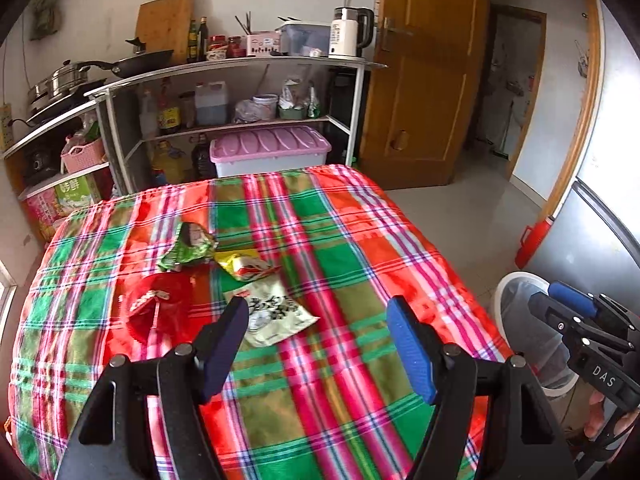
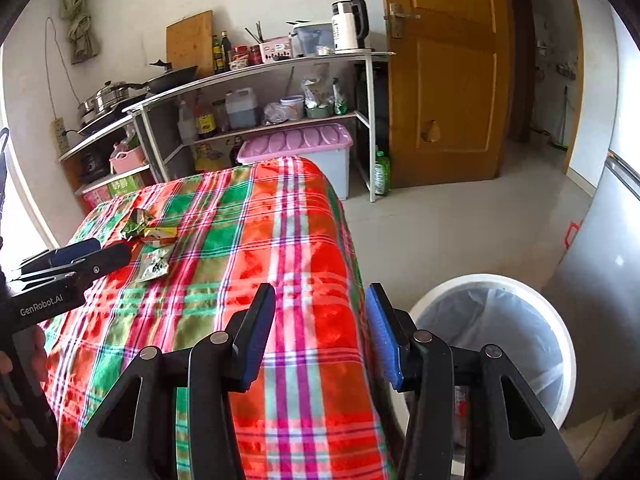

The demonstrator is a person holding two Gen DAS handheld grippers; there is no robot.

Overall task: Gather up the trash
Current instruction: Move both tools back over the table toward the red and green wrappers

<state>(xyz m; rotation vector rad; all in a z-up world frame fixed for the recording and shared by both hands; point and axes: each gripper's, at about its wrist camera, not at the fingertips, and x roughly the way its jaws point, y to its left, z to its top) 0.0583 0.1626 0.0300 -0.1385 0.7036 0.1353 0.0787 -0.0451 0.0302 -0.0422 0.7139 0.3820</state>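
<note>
Trash wrappers lie in a loose cluster on the plaid tablecloth [image 1: 340,240], left of centre in the left wrist view. Nearest to the left gripper [image 1: 318,344] is a pale green-and-white packet [image 1: 276,312], lying flat just beyond the left fingertip; the jaws stand wide apart with only cloth between them, nothing grasped. Left of that packet sits a crumpled red wrapper [image 1: 156,308]. Farther up the frame are a yellow packet [image 1: 244,264] and, touching its upper-left end, a crinkled green wrapper [image 1: 188,246].

The right gripper [image 2: 320,328] is likewise released and empty, its jaws parted over the table's right edge at lower centre of the right wrist view. Just right of it, in the lower right of the frame, a white bin [image 2: 560,340] with a clear liner stands on the floor beside the table.

Beyond the table, in the upper left of both views, a metal shelf rack [image 1: 240,64] holds bottles, pans and a kettle [image 1: 348,32], with a pink-lidded storage box [image 1: 268,146] under it. A wooden door [image 1: 424,80] fills the upper right.
</note>
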